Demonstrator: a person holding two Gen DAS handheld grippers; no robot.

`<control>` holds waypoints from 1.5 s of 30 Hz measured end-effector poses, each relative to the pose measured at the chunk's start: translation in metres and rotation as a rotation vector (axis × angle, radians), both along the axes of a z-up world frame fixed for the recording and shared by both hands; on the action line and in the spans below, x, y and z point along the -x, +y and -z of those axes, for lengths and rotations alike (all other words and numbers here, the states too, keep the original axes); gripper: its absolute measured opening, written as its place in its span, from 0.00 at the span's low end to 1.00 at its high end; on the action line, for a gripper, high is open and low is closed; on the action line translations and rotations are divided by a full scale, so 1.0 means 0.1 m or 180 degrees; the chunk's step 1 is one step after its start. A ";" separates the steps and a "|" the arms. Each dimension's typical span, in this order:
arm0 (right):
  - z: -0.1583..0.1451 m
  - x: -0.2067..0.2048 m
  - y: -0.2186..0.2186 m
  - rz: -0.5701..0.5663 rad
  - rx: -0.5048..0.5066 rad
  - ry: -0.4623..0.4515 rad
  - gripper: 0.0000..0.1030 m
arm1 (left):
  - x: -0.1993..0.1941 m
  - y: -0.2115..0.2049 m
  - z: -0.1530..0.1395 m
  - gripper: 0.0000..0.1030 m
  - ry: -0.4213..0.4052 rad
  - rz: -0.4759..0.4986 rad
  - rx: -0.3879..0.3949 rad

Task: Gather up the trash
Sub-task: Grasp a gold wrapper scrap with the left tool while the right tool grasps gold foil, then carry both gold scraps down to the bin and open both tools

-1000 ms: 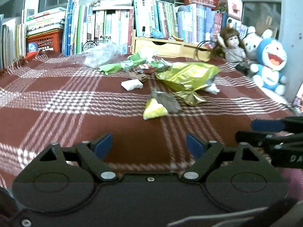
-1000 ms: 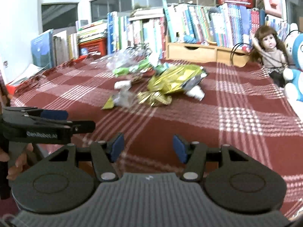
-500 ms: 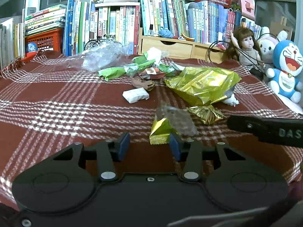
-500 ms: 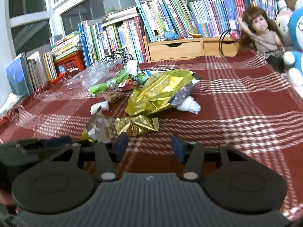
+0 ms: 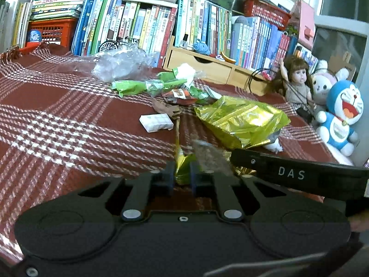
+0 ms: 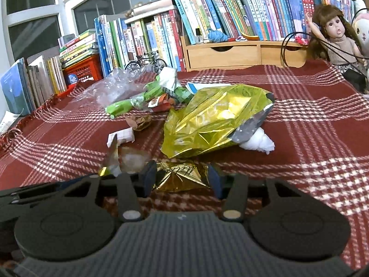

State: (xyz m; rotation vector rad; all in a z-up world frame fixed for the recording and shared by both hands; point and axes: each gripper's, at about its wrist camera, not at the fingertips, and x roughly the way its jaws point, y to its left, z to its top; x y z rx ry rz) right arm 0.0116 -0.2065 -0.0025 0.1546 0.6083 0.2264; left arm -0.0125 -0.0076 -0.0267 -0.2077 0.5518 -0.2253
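On the black arm of my right gripper (image 5: 297, 175) I read the white letters "DAS"; the book spines behind are too small to read; my left gripper (image 5: 182, 180) is clenched on a small yellow foil wrapper (image 5: 182, 162) with a clear crinkled flap, low on the red plaid cloth (image 5: 69, 124); my right gripper's jaws are closing around a crumpled gold foil wrapper (image 6: 182, 176), which lies between them, pads not yet pressing; just beyond it lies a big shiny yellow-green bag (image 6: 214, 120), a white tissue wad (image 6: 259, 143) touching its edge; farther back lie green wrappers (image 6: 129, 105) and a clear plastic bag (image 6: 113, 87).
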 end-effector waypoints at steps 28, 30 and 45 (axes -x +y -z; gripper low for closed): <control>0.07 0.00 0.00 -0.0035 0.0058 -0.0064 0.42 | 0.35 0.22 -0.16 0.07 -0.0333 -0.0220 -0.0330; 0.07 0.07 -0.02 -0.0043 0.0058 -0.0106 0.38 | 0.36 0.22 -0.16 0.07 -0.0340 -0.0225 -0.0326; -0.09 0.49 -0.25 0.0069 0.0057 -0.0329 0.26 | 0.53 0.19 -0.23 0.07 -0.0394 -0.0109 -0.0290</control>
